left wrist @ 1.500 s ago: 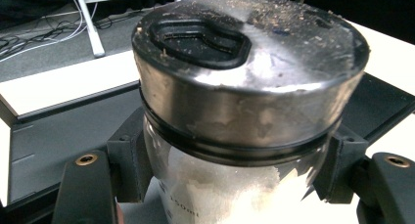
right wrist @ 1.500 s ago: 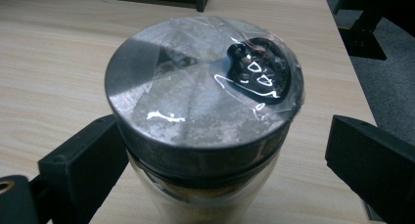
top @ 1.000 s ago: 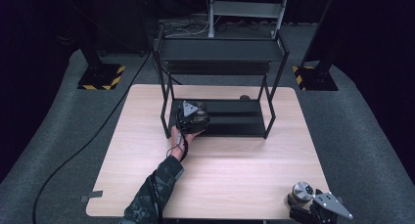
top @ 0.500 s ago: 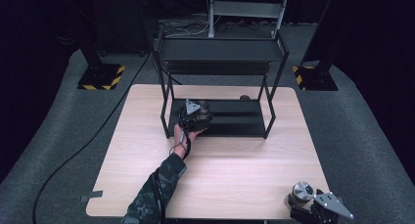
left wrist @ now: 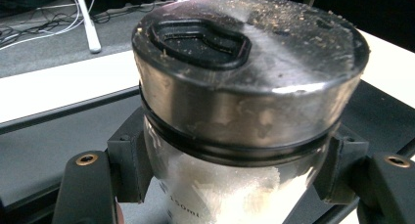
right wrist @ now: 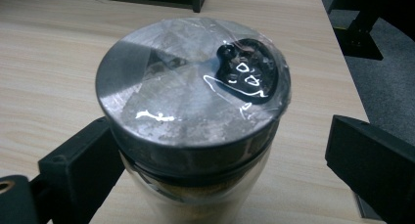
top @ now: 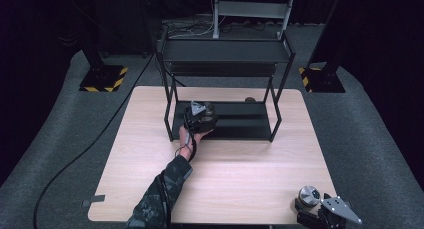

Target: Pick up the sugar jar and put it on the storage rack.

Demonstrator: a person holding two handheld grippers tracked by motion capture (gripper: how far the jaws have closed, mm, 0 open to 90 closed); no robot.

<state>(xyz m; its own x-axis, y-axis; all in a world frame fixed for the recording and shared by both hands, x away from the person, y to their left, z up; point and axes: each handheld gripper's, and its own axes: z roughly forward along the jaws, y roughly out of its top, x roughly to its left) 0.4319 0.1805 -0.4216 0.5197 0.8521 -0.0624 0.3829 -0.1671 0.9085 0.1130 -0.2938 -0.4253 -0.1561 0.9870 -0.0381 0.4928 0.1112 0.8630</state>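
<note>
Item: we find a glass jar with brushed steel lid [left wrist: 244, 87] over the black metal rack [top: 222, 120]'s lower shelf.
Left gripper [left wrist: 235, 185]: clamped on the jar's body below the lid.
Handling: we judge it rigid, slippery, breakable; grip below the lid rim.

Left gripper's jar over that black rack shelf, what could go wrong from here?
1. The left gripper clamps the shaker jar just below its metal lid; the smooth glass might slip if the grip loosens early.
2. The jar sits near the black rack upright at the lower shelf edge, so it could knock the frame or land half off.
3. The right gripper has its jaws either side of a second jar without pressing it; a bump could topple that jar.
</note>
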